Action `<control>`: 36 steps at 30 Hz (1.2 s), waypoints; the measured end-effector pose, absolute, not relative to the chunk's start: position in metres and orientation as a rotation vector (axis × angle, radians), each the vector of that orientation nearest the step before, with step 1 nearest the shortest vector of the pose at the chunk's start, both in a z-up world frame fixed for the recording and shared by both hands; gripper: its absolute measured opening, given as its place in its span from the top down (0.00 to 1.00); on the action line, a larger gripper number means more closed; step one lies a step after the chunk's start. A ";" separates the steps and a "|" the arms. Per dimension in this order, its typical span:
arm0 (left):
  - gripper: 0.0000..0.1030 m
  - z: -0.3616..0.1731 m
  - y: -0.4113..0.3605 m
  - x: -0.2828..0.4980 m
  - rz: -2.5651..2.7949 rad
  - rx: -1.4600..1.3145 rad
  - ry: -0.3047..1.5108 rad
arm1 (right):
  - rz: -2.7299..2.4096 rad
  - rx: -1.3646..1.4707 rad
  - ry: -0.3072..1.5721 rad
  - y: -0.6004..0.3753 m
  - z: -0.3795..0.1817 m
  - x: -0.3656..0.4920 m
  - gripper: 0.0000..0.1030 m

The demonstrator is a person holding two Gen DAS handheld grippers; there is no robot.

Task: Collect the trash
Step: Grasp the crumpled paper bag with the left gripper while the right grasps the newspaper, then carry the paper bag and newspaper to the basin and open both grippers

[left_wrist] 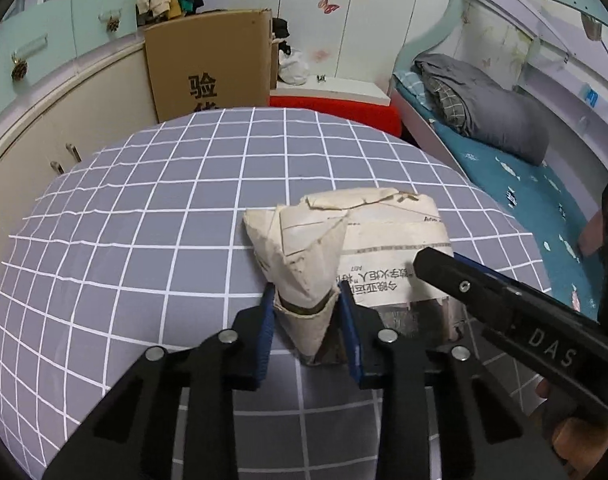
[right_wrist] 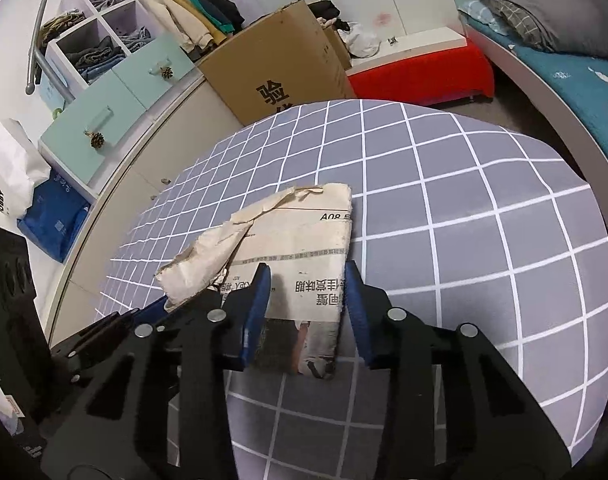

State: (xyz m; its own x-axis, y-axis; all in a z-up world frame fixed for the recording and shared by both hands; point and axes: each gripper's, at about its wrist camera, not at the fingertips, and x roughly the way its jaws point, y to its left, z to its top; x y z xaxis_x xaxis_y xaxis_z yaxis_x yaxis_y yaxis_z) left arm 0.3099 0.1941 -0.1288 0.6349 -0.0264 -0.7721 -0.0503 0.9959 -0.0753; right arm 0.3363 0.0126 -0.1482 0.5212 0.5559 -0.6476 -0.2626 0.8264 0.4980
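In the left wrist view, a folded, yellowed newspaper (left_wrist: 360,252) is lying on a grey tablecloth with a white grid (left_wrist: 143,240), its long axis running away from the camera towards the far table edge, with a crumpled corner rearing up on its left side. The left gripper (left_wrist: 307,320) is pinching that raised corner, both blue pads pressing the paper from either side. The right gripper (left_wrist: 500,304) is reaching in from the right over the near end of the newspaper. Open cloth is spreading wide to the left and beyond the newspaper; a cardboard box (left_wrist: 207,68) is standing past the far edge.

In the right wrist view, the newspaper (right_wrist: 295,248) is pointing away and slightly right, its near end sitting between the blue pads of the right gripper (right_wrist: 308,316). The pads are hugging both edges of the near end and appear to be clamping it. The crumpled corner is jutting left towards the left gripper (right_wrist: 155,312). Bare cloth (right_wrist: 484,220) is lying open to the right, and the table's left edge is running close alongside a pale cabinet (right_wrist: 115,208).
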 end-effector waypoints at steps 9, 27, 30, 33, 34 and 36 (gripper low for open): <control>0.72 -0.094 0.172 0.282 0.017 -0.061 0.788 | 0.538 0.402 0.836 -0.015 -0.127 0.309 0.63; 0.72 -0.049 0.027 0.223 -0.157 0.037 0.682 | 0.444 0.548 0.660 -0.167 -0.097 0.222 0.60; 0.72 -0.055 -0.014 0.217 -0.214 0.065 0.688 | 0.391 0.592 0.641 -0.205 -0.106 0.205 0.59; 0.72 -0.063 -0.049 0.212 -0.269 0.084 0.696 | 0.333 0.631 0.630 -0.244 -0.120 0.189 0.59; 0.72 -0.067 -0.064 0.209 -0.292 0.094 0.697 | 0.315 0.639 0.627 -0.255 -0.124 0.184 0.59; 0.72 -0.078 -0.087 0.207 -0.331 0.118 0.704 | 0.270 0.667 0.631 -0.279 -0.139 0.174 0.59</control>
